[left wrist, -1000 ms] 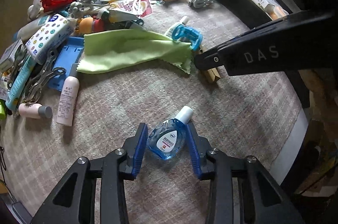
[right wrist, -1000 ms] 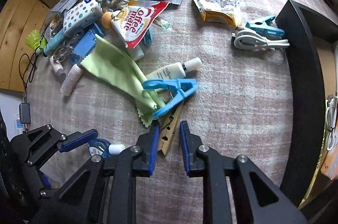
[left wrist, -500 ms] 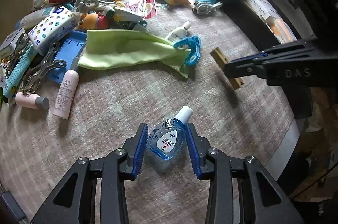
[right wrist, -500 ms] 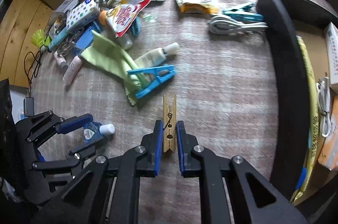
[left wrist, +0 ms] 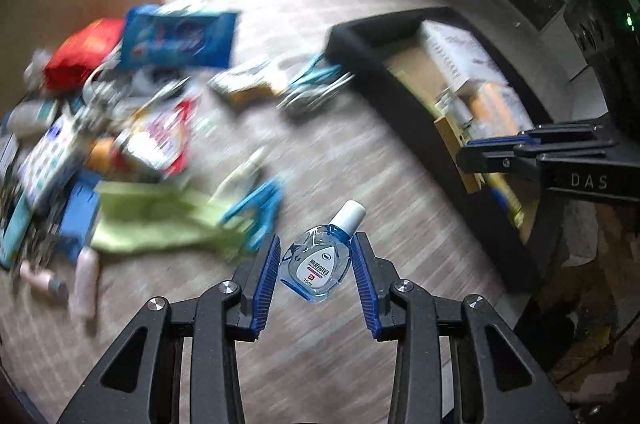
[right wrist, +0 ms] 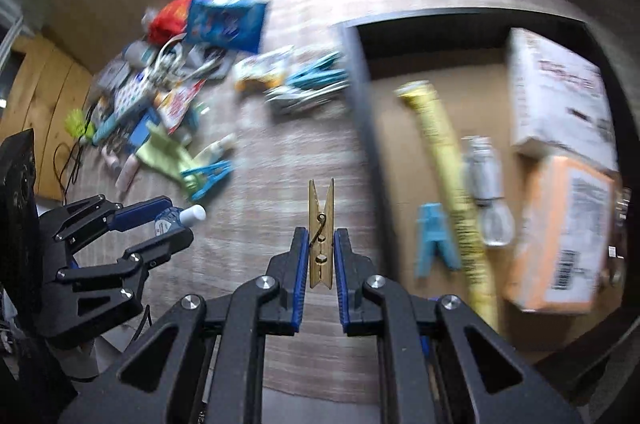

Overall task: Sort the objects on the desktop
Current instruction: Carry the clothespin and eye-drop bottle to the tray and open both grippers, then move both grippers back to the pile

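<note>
Wooden clothespin clamped in right gripper; black tray just right of it holds boxes, yellow tube, blue clip. Left gripper grips eye-drop bottle.

Left claw & right claw: black linkage arms, blue ribbed pads, silver screws, "DAS" lettering.

Each camera sits on its own tongs and looks steeply down along them at the checked cloth-covered table. Both see the messy pile and the black tray.
</note>
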